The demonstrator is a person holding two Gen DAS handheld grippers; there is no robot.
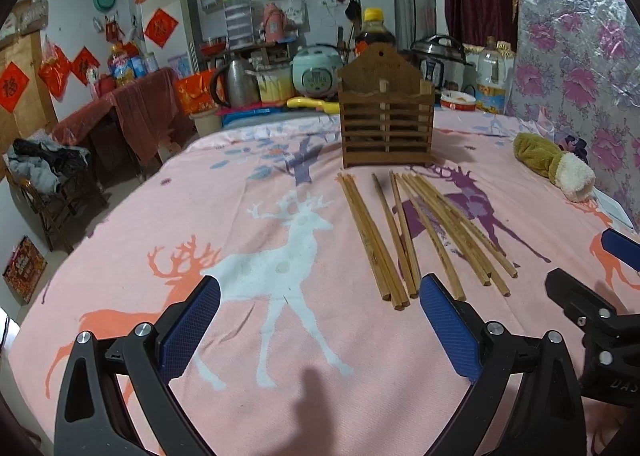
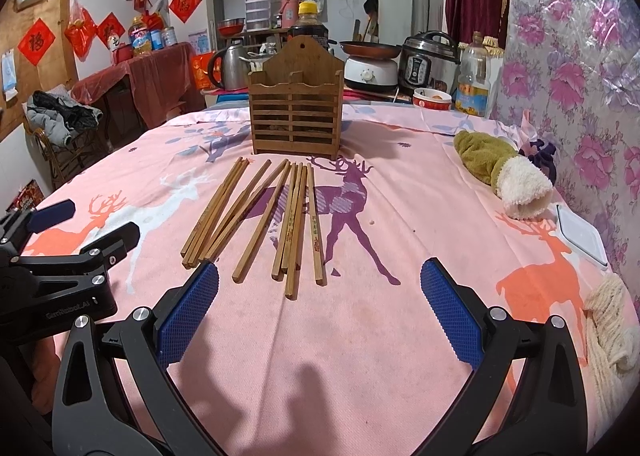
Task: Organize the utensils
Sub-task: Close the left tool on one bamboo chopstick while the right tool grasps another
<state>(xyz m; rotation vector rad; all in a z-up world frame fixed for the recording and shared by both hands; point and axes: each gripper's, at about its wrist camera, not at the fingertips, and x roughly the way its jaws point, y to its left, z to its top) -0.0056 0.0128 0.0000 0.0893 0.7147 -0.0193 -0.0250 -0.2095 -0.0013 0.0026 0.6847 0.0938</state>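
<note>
Both grippers hover low over a table covered with a pink deer-print cloth (image 2: 360,336). Left gripper (image 1: 320,320): jaws spread wide, nothing between the blue pads; its right pad sits just near of the closest chopstick ends. Right gripper (image 2: 320,312): jaws likewise wide apart and empty, chopstick ends lying just beyond its left pad. Wooden chopsticks (image 2: 256,215) lie loose on the cloth in a rough fan, about a dozen, some touching or overlapping, far ends pointing toward the holder. Wooden slatted utensil holder (image 2: 296,115) stands upright just beyond the chopsticks, toward the far edge of the table; whether anything is inside it cannot be told. Right of the chopsticks, well apart, an olive and cream plush cloth (image 2: 504,171) lies bunched near the floral wall covering. A white lid-like tray (image 2: 580,236) lies at the right edge. Pots, a kettle and bottles crowd the far side.
</note>
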